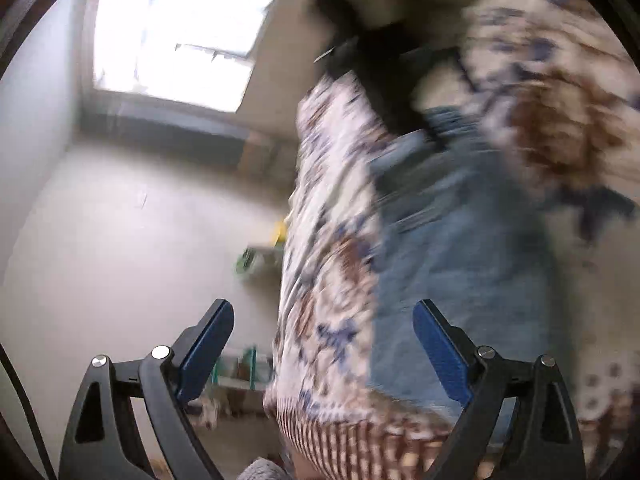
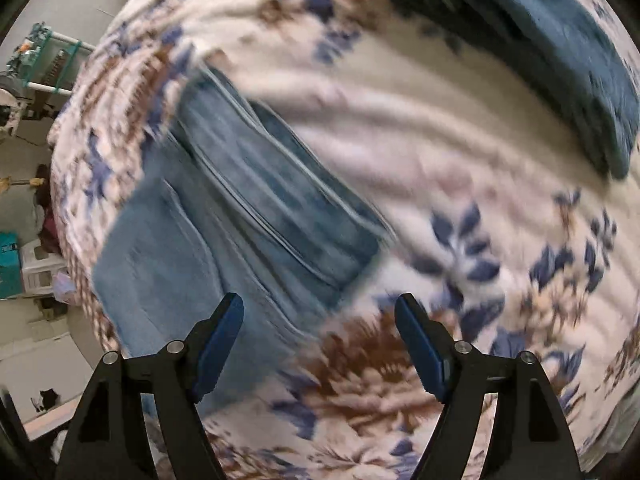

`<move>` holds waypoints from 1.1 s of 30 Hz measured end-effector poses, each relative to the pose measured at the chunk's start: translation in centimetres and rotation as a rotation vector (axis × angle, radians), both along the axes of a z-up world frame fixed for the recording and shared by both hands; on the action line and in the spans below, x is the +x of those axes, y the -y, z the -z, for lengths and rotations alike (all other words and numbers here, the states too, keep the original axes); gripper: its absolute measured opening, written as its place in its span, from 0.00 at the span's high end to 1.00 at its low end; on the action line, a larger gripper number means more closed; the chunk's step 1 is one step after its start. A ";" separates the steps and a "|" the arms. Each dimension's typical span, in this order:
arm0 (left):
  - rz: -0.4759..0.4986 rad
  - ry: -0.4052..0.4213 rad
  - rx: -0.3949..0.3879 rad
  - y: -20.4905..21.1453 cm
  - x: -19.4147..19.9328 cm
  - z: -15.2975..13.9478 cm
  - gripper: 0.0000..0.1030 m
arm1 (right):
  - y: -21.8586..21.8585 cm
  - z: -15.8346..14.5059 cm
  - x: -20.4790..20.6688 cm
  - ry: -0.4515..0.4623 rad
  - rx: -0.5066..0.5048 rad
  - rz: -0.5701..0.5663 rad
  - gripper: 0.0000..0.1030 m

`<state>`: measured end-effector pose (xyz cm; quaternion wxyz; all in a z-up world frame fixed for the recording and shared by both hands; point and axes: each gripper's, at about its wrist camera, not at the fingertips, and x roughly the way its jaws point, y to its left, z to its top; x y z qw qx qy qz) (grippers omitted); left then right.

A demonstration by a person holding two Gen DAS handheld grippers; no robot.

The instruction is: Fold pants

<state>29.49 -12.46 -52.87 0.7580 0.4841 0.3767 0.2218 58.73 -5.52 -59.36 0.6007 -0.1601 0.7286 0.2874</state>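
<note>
Pants (image 2: 224,240) in faded blue denim lie folded on my floral bedspread (image 2: 440,152), left of the dark teal pillow (image 2: 540,52), while my left claw (image 1: 324,336) and right claw (image 2: 320,332) both hover spread wide, gripping nothing.

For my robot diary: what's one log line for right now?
left gripper: open, empty | right gripper: open, empty | jeans: on floral blanket | views blurred
</note>
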 end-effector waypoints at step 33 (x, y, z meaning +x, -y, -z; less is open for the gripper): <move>0.013 -0.274 -0.108 -7.3 0.1 6.9 0.88 | 11.9 5.7 -6.1 -0.259 0.300 0.528 0.70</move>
